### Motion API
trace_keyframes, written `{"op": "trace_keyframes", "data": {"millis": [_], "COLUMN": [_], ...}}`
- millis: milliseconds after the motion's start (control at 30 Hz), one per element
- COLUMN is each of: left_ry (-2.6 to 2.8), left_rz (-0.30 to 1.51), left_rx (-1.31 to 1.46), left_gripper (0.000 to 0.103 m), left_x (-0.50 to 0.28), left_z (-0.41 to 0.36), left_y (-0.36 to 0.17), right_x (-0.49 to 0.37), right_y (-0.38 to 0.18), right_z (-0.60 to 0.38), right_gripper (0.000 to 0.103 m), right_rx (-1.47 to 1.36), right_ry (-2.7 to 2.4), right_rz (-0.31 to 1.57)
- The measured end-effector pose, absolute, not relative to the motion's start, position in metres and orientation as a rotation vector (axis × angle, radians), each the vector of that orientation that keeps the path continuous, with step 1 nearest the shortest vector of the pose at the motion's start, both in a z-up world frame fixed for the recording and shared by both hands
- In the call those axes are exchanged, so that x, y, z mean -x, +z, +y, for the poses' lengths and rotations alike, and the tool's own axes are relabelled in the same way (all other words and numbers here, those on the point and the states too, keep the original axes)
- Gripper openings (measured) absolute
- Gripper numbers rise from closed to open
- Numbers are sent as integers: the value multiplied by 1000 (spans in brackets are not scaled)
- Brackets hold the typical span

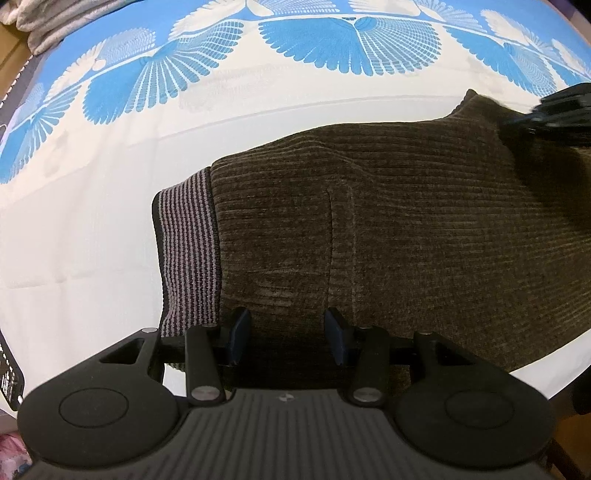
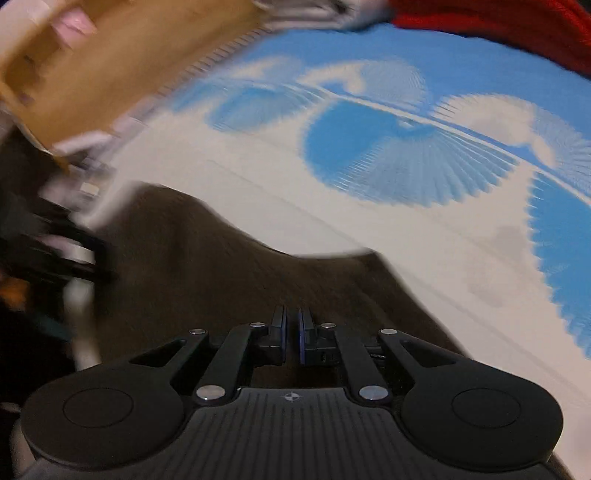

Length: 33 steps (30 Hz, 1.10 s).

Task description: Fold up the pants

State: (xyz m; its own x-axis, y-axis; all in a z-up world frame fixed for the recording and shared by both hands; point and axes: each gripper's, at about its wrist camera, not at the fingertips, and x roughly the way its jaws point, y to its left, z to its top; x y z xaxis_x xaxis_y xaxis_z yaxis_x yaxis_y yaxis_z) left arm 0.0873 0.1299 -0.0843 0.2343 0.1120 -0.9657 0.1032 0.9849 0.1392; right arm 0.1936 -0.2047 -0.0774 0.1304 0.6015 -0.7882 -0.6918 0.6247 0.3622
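Observation:
Dark olive ribbed pants (image 1: 388,229) lie folded on a white and blue patterned sheet (image 1: 92,229), with the striped grey waistband (image 1: 188,251) at the left end. My left gripper (image 1: 287,334) is open, its fingers just above the near edge of the pants beside the waistband. My right gripper (image 2: 292,332) is nearly shut, its pads a narrow gap apart over the brown fabric (image 2: 207,266); whether cloth is pinched is unclear. The right wrist view is motion-blurred. The right gripper also shows in the left wrist view (image 1: 561,110), over the far right corner of the pants.
The sheet (image 2: 406,229) carries blue fan shapes along its far side. A grey towel pile (image 1: 44,22) sits at the far left corner. A brown cardboard box (image 2: 110,66) and a red cloth (image 2: 517,26) lie beyond the sheet in the right wrist view.

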Motion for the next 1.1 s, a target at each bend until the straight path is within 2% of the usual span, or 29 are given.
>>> {"op": "trace_keyframes", "data": {"millis": [100, 333, 367, 433, 667, 767, 833, 1100], "left_ry": [11, 15, 16, 14, 40, 42, 43, 34], "left_rz": [1306, 1206, 1196, 1173, 1136, 1130, 1127, 1073], "left_rx": [-189, -120, -111, -94, -76, -81, -81, -76], "left_gripper": [50, 50, 50, 50, 50, 50, 50, 50], "left_x": [-85, -86, -87, -88, -93, -93, -92, -91], "left_z": [130, 138, 138, 138, 139, 139, 139, 119], "left_y": [-80, -60, -57, -52, -43, -42, -42, -28], "right_x": [-208, -210, -212, -214, -198, -188, -183, -155], "right_y": [-93, -84, -82, -76, -58, -68, -87, -46], "right_z": [-210, -216, -220, -229, -283, -305, -325, -442], "right_gripper": [0, 0, 2, 12, 22, 33, 34, 40], "right_rx": [95, 110, 96, 62, -52, 5, 104, -38], "right_ry": [752, 727, 719, 697, 784, 739, 627, 302], "right_rz": [1088, 1047, 1047, 1049, 1060, 1116, 1193, 1040]}}
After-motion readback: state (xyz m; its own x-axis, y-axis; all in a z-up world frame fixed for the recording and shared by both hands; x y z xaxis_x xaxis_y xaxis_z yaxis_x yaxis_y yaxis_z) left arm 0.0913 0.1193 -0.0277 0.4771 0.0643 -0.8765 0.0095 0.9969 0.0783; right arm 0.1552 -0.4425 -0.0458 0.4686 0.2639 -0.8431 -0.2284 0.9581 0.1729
